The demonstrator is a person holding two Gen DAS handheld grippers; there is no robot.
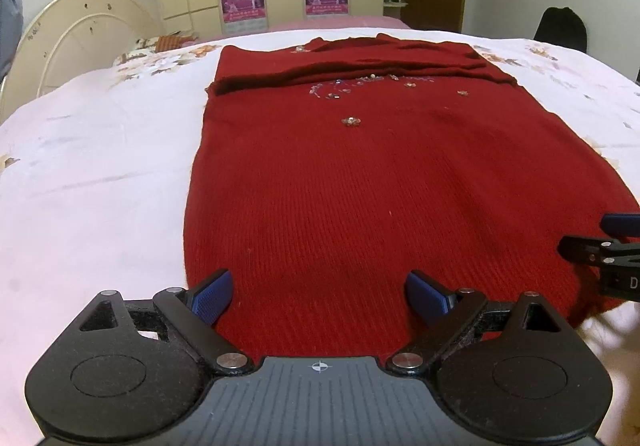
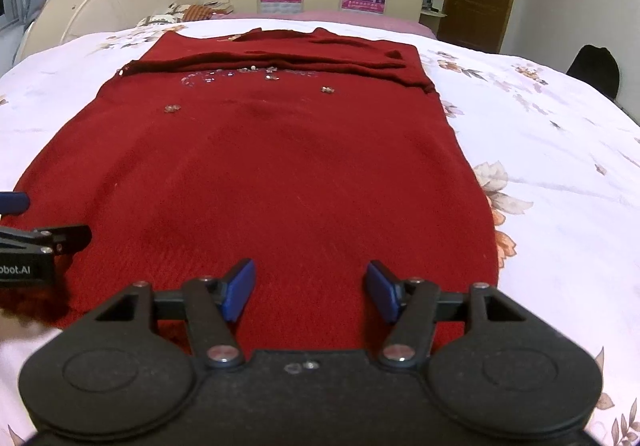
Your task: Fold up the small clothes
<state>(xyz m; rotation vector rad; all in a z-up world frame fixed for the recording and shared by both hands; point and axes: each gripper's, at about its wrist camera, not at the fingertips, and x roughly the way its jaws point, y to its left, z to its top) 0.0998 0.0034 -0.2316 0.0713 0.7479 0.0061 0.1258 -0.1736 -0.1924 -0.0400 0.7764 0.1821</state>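
Sweater (image 1: 360, 185), red and knitted, is spread flat on the bed (image 1: 100, 165), with both sleeves folded across the chest near the beads (image 1: 352, 121). Above its near hem the left gripper (image 1: 320, 298) is held with jaws wide apart and nothing between them. Beside it the right gripper (image 2: 310, 292) is seen with jaws partly open, also empty.
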